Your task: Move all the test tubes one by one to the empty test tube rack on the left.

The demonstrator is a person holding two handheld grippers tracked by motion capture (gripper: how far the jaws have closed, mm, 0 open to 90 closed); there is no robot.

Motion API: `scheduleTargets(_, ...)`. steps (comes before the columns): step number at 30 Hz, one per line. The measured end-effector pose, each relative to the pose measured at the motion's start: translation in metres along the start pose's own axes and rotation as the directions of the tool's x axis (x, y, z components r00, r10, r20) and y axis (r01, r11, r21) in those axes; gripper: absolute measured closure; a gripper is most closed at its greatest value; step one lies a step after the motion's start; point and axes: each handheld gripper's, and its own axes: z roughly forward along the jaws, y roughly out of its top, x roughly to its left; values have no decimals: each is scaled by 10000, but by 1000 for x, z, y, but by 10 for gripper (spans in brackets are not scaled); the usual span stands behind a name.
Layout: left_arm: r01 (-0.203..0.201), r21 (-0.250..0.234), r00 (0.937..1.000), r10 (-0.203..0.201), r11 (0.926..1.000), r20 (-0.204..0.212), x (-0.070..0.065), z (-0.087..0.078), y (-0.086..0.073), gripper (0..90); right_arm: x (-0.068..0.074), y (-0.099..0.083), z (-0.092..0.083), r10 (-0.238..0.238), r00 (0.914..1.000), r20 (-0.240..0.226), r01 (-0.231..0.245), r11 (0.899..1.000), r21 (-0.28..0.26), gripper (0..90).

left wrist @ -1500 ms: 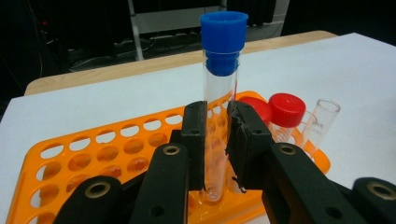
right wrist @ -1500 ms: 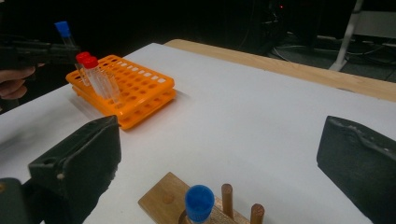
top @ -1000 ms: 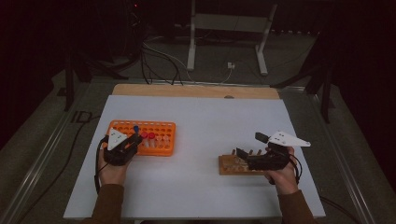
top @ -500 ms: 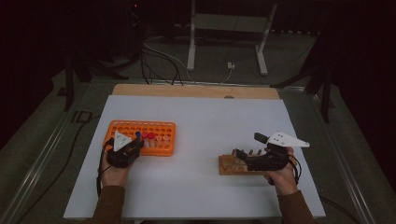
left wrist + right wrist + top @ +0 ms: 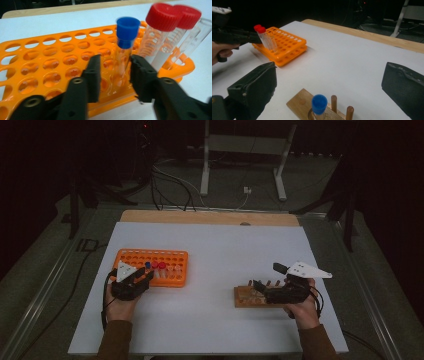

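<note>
An orange tube rack [image 5: 170, 255] lies at the table's left. In its near row stands a blue-capped tube [image 5: 126, 32], upright in a hole. My left gripper [image 5: 115, 67] has its jaws on either side of this tube; they have just been opening, and a gap shows at the left pad, so the gripper is open. Two red-capped tubes [image 5: 162, 17] and a clear uncapped one [image 5: 197, 35] stand just beyond. My right gripper [image 5: 330, 72] stands wide open over a wooden block [image 5: 299, 102], which holds another blue-capped tube [image 5: 319, 103].
The rack [image 5: 50, 57] has several free holes to the left of the tubes. Short wooden pegs [image 5: 333, 101] rise from the block [image 5: 245, 296] beside its tube. The white table top [image 5: 215, 250] spreads between rack and block; a wooden strip edges its far side.
Both hands stay where they were. The left jaws look slightly wider around the blue-capped tube than before; the tube stands in the rack.
</note>
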Motion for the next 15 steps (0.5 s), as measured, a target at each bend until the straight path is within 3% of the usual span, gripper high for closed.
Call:
scheduleTargets(5, 500, -448, 9982, -484, 9977, 361, 3, -11, 2, 519, -2, -3, 0, 36, 10000, -22, -36, 9998, 179, 32)
scheduleTargets(9, 985, -770, 9939, -942, 9922, 574, 3, -18, 6, 408, -1, -7, 1, -128, 9999, -7, 129, 9995, 303, 58)
scheduleTargets(15, 1055, -1188, 9923, -968, 9873, 767, -6, -26, 13, 241, 3, -14, 4, -394, 9992, -107, 399, 9977, 543, 178)
